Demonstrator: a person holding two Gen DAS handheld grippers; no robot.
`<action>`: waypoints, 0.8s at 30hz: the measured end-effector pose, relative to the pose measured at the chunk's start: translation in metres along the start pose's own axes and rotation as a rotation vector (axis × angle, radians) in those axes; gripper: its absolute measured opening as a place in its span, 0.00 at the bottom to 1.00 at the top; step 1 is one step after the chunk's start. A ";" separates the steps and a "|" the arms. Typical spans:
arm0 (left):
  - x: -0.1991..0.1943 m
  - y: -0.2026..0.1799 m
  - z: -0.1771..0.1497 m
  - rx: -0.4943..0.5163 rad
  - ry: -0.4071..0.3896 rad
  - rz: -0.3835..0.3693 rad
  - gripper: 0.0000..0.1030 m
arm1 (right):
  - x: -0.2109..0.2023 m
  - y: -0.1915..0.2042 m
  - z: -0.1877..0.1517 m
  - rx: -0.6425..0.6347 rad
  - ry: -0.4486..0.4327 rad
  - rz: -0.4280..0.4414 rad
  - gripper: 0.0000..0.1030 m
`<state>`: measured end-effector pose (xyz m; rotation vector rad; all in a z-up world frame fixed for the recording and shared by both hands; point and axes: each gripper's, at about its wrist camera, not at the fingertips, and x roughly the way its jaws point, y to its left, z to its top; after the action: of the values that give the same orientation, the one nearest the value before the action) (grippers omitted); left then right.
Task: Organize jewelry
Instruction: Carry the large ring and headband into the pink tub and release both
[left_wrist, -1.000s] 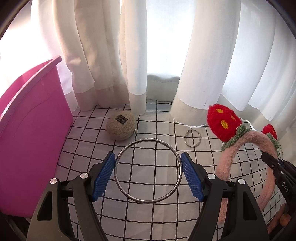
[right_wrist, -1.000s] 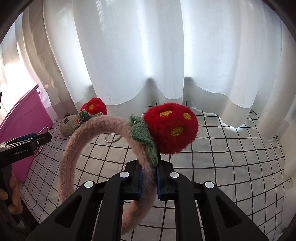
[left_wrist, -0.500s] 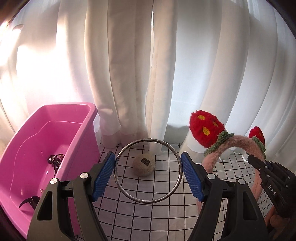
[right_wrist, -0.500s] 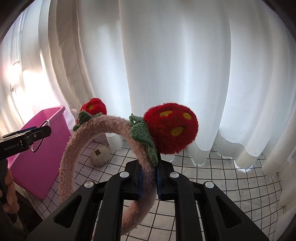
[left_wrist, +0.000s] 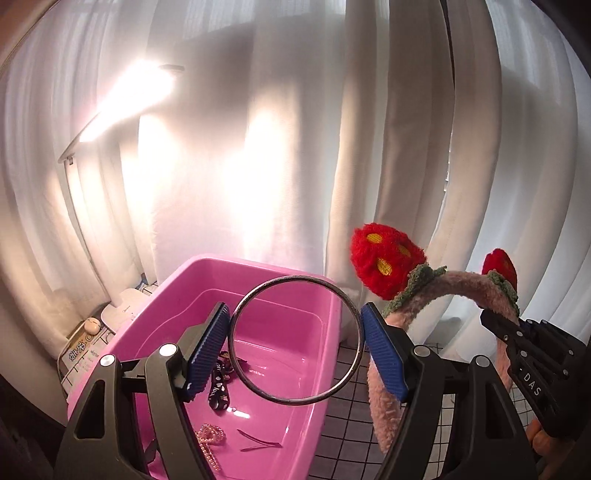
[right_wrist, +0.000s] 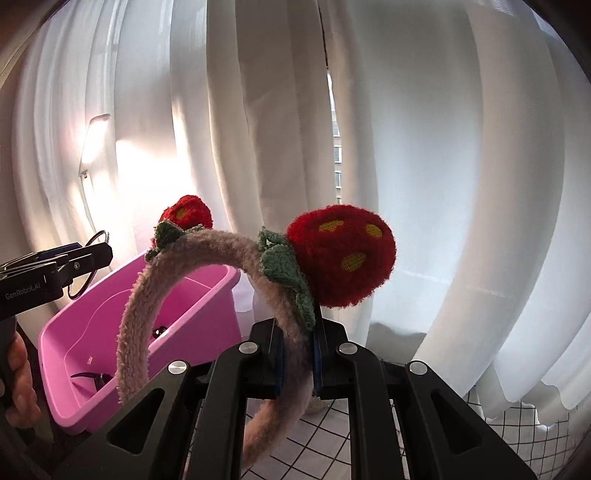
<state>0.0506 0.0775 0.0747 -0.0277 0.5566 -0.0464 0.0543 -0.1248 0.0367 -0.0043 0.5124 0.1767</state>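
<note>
1. In the left wrist view, the left gripper (left_wrist: 295, 338) holds a metal ring (left_wrist: 294, 339) between its blue pads (left_wrist: 206, 350); the jaws stand fairly wide, pressed against the ring's left and right edges, at the lower centre of the frame.
2. Behind and below the ring sits a pink bin (left_wrist: 258, 369), filling the lower left of that frame. The ring hangs above its open top.
3. On the bin's floor lie a black polka-dot ribbon piece (left_wrist: 218, 387), a pearl strand (left_wrist: 209, 439) and a thin dark hair clip (left_wrist: 258, 441).
4. In the right wrist view, the right gripper (right_wrist: 297, 356) is clamped narrowly on the band of a fuzzy pink headband (right_wrist: 207, 254) at the lower centre of the frame.
5. The headband carries two red strawberry pompoms (right_wrist: 341, 254) with green leaves; it arches up and to the left, in front of the pink bin, which shows at the left of that frame.
6. In the left wrist view the same headband appears at the right, with the right gripper's black body at the lower right edge.
7. A white cloth with a black grid (left_wrist: 351, 424) shows at the lower right of the left view, beside the bin.
8. White curtains (right_wrist: 443, 147) fill the background of both views; a lit lamp (left_wrist: 122, 99) glows at the upper left.
</note>
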 end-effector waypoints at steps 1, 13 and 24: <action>0.001 0.010 0.001 -0.009 0.000 0.018 0.68 | 0.006 0.011 0.005 -0.012 0.000 0.018 0.11; 0.020 0.113 -0.008 -0.135 0.083 0.188 0.68 | 0.092 0.109 0.030 -0.159 0.103 0.154 0.11; 0.050 0.158 -0.041 -0.194 0.236 0.266 0.69 | 0.145 0.154 0.028 -0.270 0.258 0.176 0.11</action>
<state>0.0770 0.2325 0.0079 -0.1387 0.7955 0.2665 0.1660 0.0527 -0.0035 -0.2489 0.7439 0.4204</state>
